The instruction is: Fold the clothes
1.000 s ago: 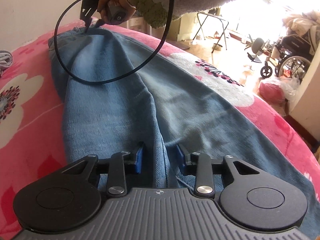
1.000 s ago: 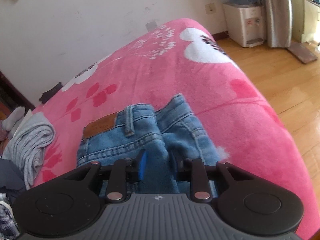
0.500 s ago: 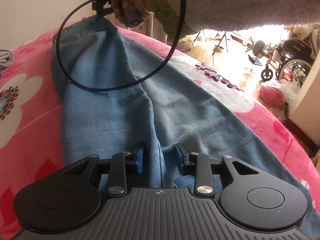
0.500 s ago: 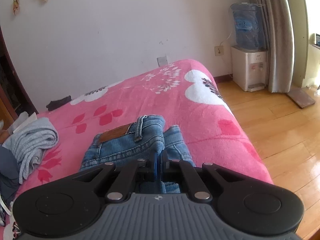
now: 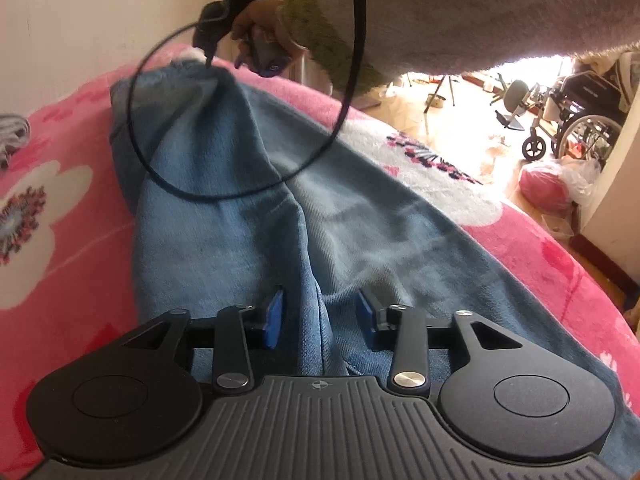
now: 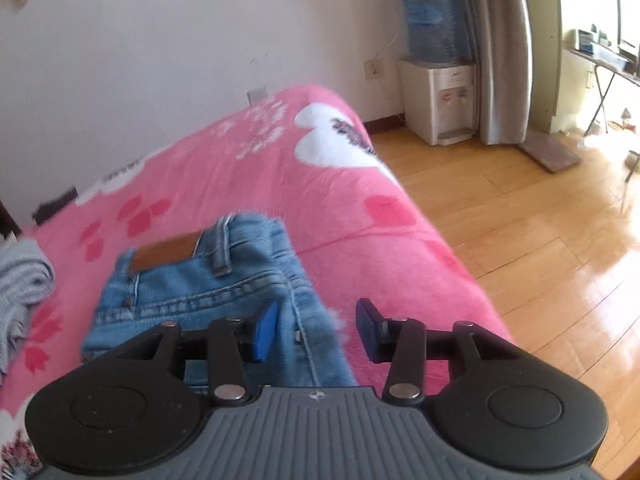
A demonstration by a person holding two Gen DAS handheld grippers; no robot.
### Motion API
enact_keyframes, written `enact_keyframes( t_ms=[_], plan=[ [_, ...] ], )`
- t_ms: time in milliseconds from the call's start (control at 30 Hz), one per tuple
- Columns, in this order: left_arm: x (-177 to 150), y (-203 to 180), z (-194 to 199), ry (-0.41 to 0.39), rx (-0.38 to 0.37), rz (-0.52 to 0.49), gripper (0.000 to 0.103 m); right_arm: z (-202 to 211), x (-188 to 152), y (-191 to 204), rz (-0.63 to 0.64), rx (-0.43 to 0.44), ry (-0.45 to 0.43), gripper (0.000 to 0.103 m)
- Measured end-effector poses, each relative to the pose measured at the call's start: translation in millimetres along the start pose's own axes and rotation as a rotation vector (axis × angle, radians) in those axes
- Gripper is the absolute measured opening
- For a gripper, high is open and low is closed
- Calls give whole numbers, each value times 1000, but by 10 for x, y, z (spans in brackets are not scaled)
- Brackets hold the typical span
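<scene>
The jeans (image 5: 248, 216) lie lengthwise on the pink blanket (image 6: 248, 184), one leg over the other, with the left gripper (image 5: 320, 316) spread wide astride the leg seam and the right gripper (image 6: 316, 326) parted, empty, over the waistband, apparently to tension both ends.

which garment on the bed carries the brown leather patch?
The blue denim jeans, in front of the right gripper: the patch sits on their waistband. The folded grey garment at the left edge has none.
</scene>
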State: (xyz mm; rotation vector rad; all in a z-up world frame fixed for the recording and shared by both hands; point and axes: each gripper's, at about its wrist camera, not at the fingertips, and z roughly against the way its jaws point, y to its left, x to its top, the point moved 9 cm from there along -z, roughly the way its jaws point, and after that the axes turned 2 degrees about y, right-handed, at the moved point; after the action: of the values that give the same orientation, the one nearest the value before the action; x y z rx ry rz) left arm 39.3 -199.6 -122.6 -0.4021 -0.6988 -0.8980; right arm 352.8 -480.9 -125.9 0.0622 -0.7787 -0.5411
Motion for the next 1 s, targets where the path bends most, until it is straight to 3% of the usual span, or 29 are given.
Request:
enact_keyframes(
  t_ms=[300, 500, 600, 733, 933, 1000],
  plan=[
    [-176, -193, 251, -2, 0, -55, 52, 987, -42, -306, 20, 193, -20, 46],
    [-248, -112, 497, -30, 43, -17, 53, 1633, -188, -461, 51, 324, -2, 46],
    [-235, -57, 534, -46, 44, 29, 58, 1616, -721, -326, 108, 330, 118, 46],
    [-262, -102, 356, 7, 51, -10, 54, 1430, -1287, -198, 137, 301, 228, 41],
    [-339, -102, 215, 74, 74, 13, 26, 1103, -1305, -175, 15, 241, 210, 28],
    [-340, -83, 199, 84, 65, 34, 24, 985, -1235, -175, -18, 238, 202, 26]
  ],
)
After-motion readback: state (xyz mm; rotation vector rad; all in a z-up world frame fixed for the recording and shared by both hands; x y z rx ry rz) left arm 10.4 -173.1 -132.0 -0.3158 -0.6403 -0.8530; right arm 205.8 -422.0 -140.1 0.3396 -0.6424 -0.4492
